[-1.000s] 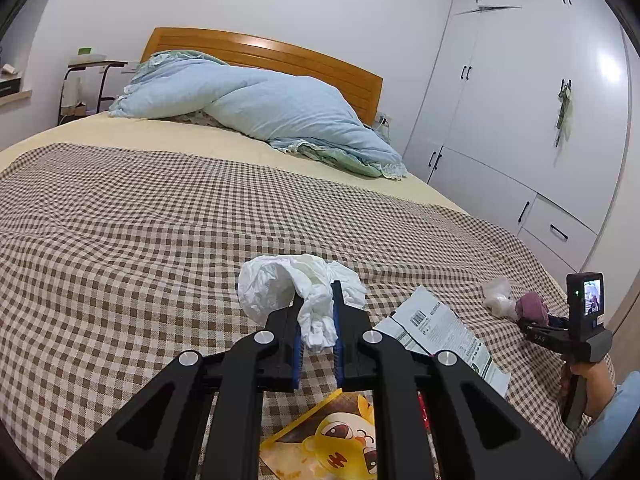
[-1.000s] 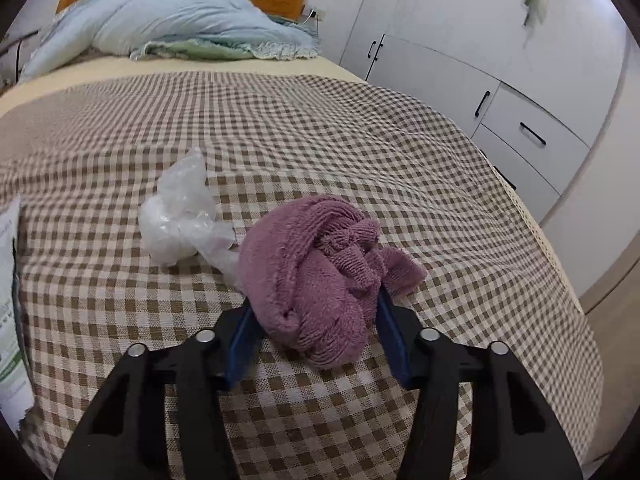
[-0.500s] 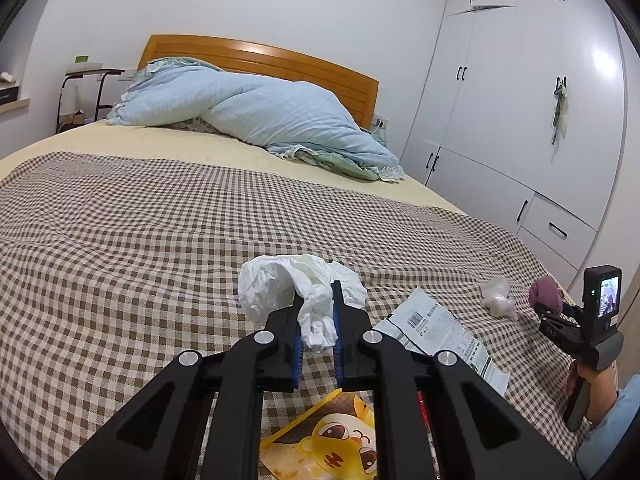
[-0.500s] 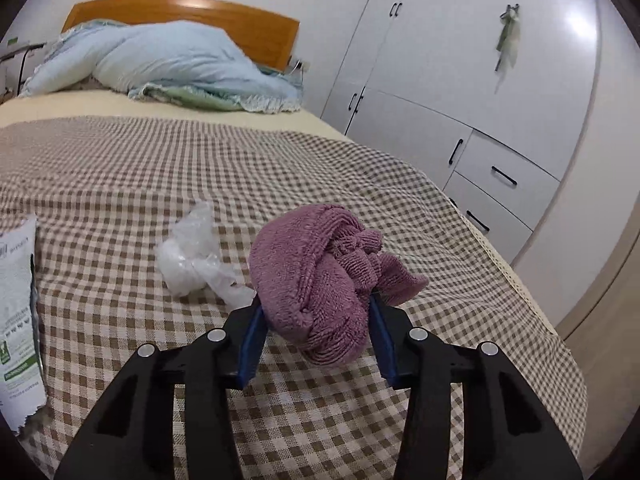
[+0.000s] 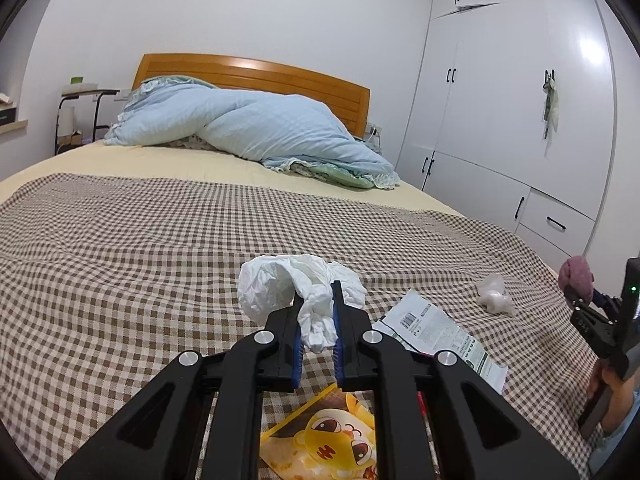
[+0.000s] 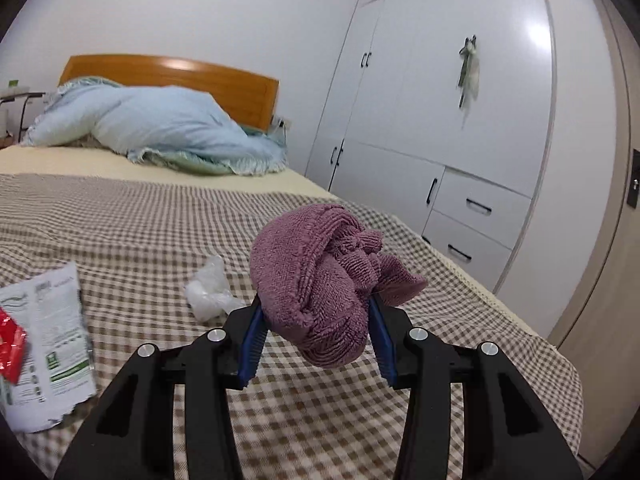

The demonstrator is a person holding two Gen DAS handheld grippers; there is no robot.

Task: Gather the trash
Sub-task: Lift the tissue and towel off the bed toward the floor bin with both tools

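My left gripper (image 5: 316, 294) is shut on a crumpled white tissue (image 5: 268, 284), held just above the checked blanket (image 5: 120, 280). The purple towelling cloth (image 6: 312, 264) is pinched in my right gripper (image 6: 316, 306) and hangs clear of the bed. From the left wrist view, that right gripper (image 5: 588, 308) and its purple cloth (image 5: 576, 276) show at the far right edge. A clear plastic wad (image 6: 208, 288), a white printed wrapper (image 6: 48, 332) and a red wrapper (image 6: 10, 340) lie on the blanket. A yellow cartoon packet (image 5: 332, 440) lies under my left gripper.
A pale blue duvet (image 5: 248, 128) is heaped by the wooden headboard (image 5: 256, 72). White wardrobes with drawers (image 6: 460, 120) line the right wall, close to the bed's right edge (image 6: 500, 304). A small side table (image 5: 80, 96) stands at the far left.
My right gripper has lifted the purple cloth off the blanket and drawn back to the right, away from the plastic wad. The left gripper has kept still with the tissue.
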